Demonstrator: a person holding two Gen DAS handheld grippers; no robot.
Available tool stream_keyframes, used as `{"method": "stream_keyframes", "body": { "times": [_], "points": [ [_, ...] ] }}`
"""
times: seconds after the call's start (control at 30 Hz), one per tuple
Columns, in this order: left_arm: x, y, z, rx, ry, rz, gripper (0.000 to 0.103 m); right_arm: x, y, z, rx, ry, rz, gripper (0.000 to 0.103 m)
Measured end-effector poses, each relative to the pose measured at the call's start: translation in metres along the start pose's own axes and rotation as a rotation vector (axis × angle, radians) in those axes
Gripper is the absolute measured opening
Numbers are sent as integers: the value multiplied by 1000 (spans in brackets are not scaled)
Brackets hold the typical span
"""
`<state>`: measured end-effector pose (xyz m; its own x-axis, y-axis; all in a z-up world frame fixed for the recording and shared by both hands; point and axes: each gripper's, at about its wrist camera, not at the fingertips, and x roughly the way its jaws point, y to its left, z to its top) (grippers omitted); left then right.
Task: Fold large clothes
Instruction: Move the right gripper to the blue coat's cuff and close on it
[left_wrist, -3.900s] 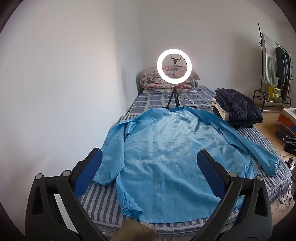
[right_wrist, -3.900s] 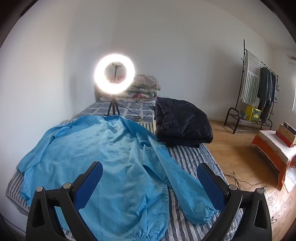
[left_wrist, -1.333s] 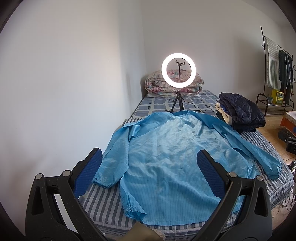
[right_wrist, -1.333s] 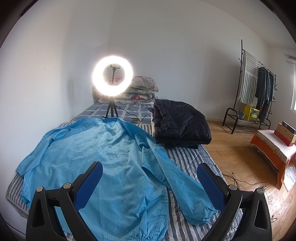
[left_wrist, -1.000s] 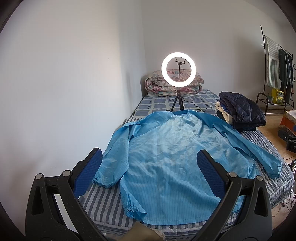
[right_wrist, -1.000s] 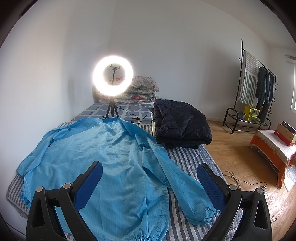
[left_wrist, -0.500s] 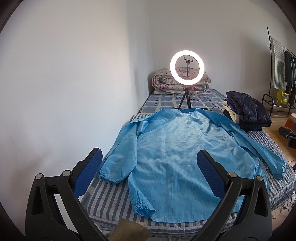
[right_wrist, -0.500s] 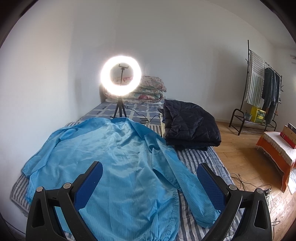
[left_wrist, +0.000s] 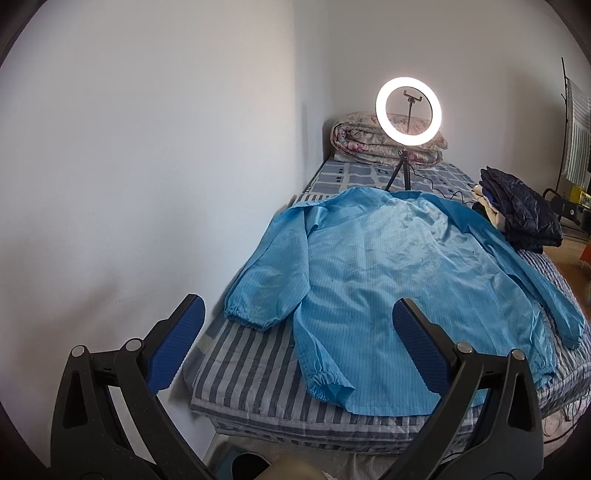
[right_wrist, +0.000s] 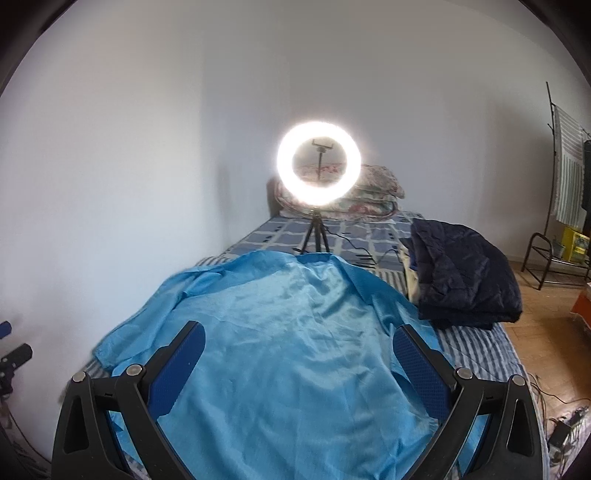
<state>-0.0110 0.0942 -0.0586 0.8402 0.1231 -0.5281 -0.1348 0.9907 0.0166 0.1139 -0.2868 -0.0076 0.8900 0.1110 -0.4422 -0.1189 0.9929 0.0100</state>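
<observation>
blue coat (left_wrist: 384, 280) beyond hand-held gripper (left_wrist: 295, 325) (spread flat)

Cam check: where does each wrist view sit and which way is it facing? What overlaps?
Left wrist: sits behind the open left tongs, off the bed's foot corner nearest the wall, looking up the bed over the blue jacket; only its two fingers show.
Right wrist: sits behind the open right tongs, low over the jacket's hem, facing the ring light; its fingers show, plus part of the other tool at the left edge.
Shared: jacket, ring light, rolled quilt, folded dark coat, striped bed.
</observation>
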Motion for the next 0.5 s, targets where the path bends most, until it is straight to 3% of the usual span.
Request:
{"method": "stream_keyframes", "body": {
  "times": [0.27, 0.5],
  "points": [
    [2, 17, -24, -74, 61, -28, 97, 41, 55, 23, -98, 106, 176, 103],
    [0, 21, -43, -80, 86, -21, 92, 90, 130, 28, -176, 246, 451, 96]
  ]
}}
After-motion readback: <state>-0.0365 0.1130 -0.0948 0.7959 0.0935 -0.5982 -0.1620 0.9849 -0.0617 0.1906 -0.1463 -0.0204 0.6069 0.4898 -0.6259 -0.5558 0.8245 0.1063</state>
